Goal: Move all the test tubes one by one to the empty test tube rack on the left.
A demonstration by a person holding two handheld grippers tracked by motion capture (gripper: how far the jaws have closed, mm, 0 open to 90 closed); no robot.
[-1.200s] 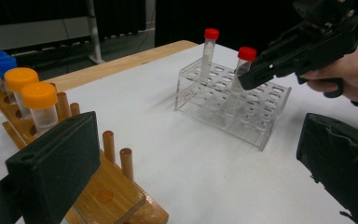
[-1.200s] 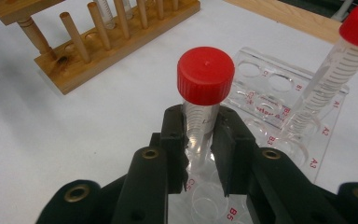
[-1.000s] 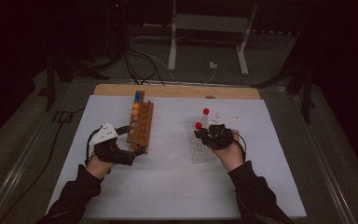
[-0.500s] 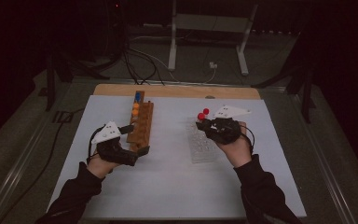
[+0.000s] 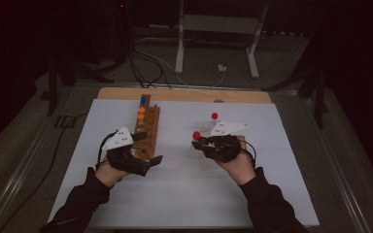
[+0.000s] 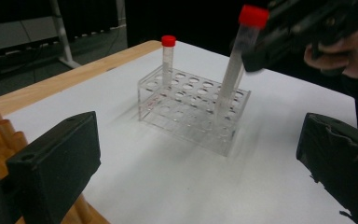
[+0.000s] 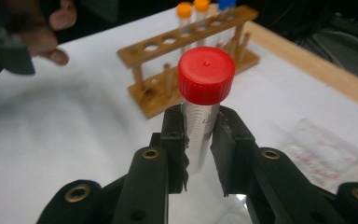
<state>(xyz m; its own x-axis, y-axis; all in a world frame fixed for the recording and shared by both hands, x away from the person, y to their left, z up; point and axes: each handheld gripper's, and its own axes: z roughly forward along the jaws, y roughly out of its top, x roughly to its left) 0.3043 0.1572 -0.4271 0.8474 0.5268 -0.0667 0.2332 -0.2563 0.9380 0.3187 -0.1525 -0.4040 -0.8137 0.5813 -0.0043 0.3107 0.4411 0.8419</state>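
Red-capped test tube (image 7: 204, 112): one item, clear plastic, pinched just below its cap by the right claw (image 7: 199, 140), the jaws narrow against its wall. It stood tilted, its lower end low over the clear acrylic rack (image 6: 193, 109) in the left claw view; whether it touched the rack could not be told. Second red-capped tube (image 6: 168, 60): upright in a far corner hole of that rack. Wooden rack (image 5: 148, 131): on the white desk (image 5: 184, 194) at the person's left, holding orange-capped and blue-capped tubes at its far end. Left claw (image 5: 143, 148): jaws wide, nothing between them, beside the wooden rack's near end.
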